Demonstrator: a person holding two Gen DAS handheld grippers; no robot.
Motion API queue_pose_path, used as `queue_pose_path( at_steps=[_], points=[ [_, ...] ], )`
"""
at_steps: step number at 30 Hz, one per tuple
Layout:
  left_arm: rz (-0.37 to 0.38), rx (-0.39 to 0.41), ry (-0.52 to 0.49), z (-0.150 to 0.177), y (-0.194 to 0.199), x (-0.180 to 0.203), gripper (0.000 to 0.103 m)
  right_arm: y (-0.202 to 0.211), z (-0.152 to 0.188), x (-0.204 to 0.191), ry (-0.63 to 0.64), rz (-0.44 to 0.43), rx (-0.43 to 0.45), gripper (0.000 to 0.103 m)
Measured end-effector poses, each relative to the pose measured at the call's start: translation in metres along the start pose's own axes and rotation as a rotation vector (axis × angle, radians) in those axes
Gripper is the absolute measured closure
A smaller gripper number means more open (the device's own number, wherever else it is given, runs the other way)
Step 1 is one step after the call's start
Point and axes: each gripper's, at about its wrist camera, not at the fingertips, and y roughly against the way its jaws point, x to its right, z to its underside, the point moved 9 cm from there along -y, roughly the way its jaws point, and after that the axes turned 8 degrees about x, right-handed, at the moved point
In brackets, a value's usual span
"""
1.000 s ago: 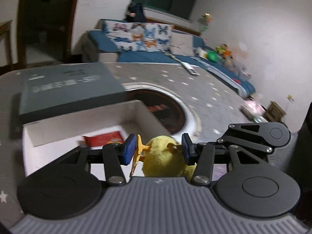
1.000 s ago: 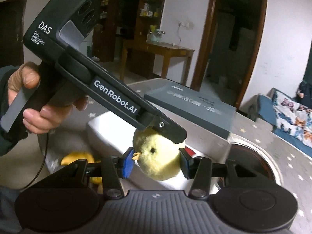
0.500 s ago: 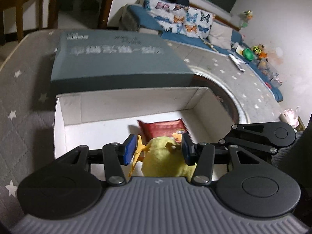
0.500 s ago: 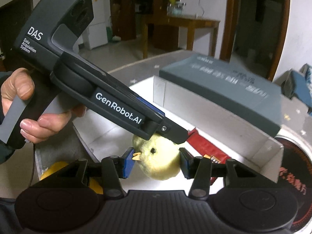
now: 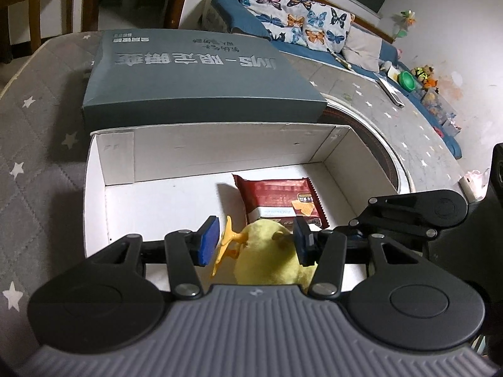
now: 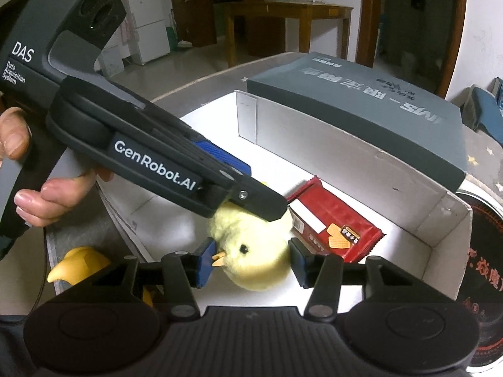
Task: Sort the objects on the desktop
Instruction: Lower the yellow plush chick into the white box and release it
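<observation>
Gripped from both sides, a fluffy yellow plush chick (image 6: pixel 251 251) now hangs low inside an open white cardboard box (image 5: pixel 220 144) on a grey star-patterned tabletop (image 5: pixel 37 157), having been carried down from above the rim over the past second. Left gripper (image 5: pixel 253 246) has its blue-padded fingers set around the toy's underside, one orange foot (image 5: pixel 226 242) sticking out beside the left pad; right gripper (image 6: pixel 248 262) brackets the chick's head, its pads at or very near the fuzz, the orange beak against one pad. From these views both pairs of fingers look closed on the toy, though the actual contact is partly hidden by fur. The descent suggests the sorting step is almost done: the chick appears ready to be set on the box floor and let go. Already lying in the box is a flat red foil snack packet (image 5: pixel 279 198), just beyond the chick. A dark grey box lid (image 5: pixel 195 84) with pale lettering rests behind the box's far wall. Outside the box, near the person's left hand (image 6: pixel 34 194), a yellow curved object (image 6: pixel 78 262) lies partly hidden.
</observation>
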Motion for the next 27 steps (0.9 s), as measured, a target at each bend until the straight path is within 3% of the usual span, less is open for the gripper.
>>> queue_pose_path(
  at_steps=[4, 13, 18, 23, 27],
  points=[
    [-0.011, 0.01, -0.001, 0.0, 0.007, -0.001, 0.05, 0.011, -0.003, -0.001, 0.009, 0.014, 0.028, 0.044],
    [-0.022, 0.058, -0.018, -0.001, 0.033, 0.005, 0.043, 0.063, -0.016, -0.014, 0.023, 0.039, 0.144, 0.043],
    [-0.024, 0.1, -0.03, -0.001, 0.056, 0.008, 0.037, 0.105, -0.005, -0.04, 0.058, 0.018, 0.203, 0.039],
    [-0.005, 0.131, -0.049, 0.005, 0.077, 0.017, 0.036, 0.111, 0.029, -0.065, 0.1, -0.016, 0.145, 0.039],
    [0.02, 0.136, -0.075, 0.015, 0.088, 0.029, 0.036, 0.093, 0.053, -0.069, 0.114, -0.011, 0.087, 0.04]
  ],
)
